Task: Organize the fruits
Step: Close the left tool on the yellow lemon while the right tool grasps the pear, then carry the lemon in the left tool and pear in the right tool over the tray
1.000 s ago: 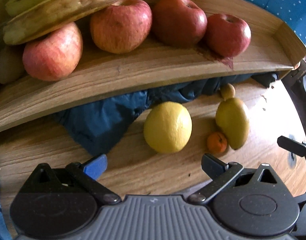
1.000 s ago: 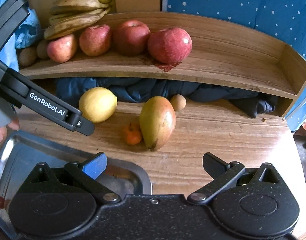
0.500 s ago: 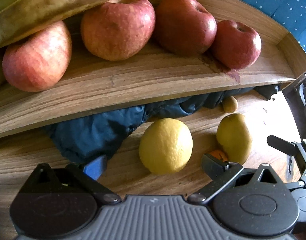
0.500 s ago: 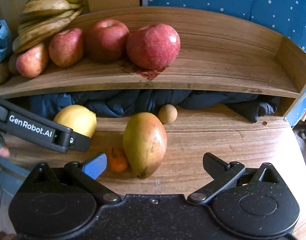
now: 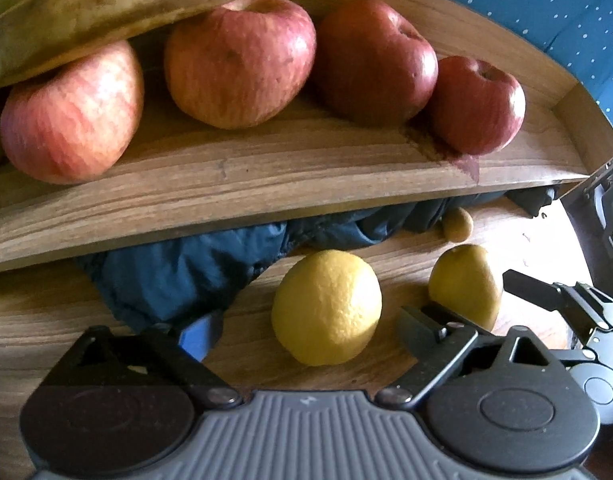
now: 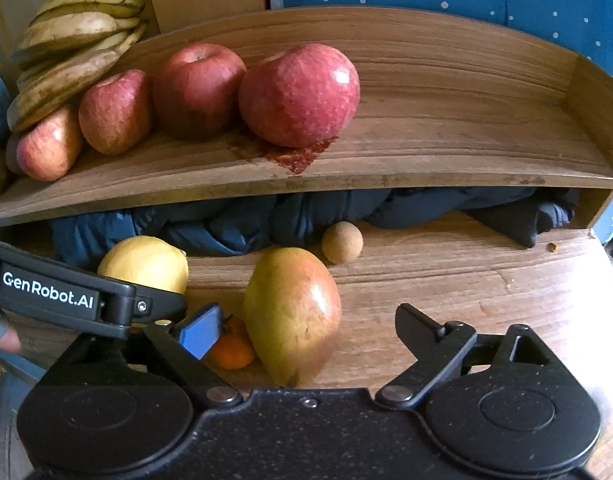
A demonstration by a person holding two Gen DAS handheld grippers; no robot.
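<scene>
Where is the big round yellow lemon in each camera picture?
Left wrist view: the round yellow lemon lies low in the middle, on the wooden table, between the gripper's fingers.
Right wrist view: the lemon lies at lower left, partly hidden behind the other gripper's black finger.
Shared landmark: the yellow-green mango lies just right of it in both views.

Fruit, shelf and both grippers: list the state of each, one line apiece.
lemon: on the table, between the left gripper's fingers, untouched.
mango: lying on the table, ungripped.
tangerine: on the table, against the mango.
apples: in a row on the shelf.
left gripper: closing.
right gripper: closing.
</scene>
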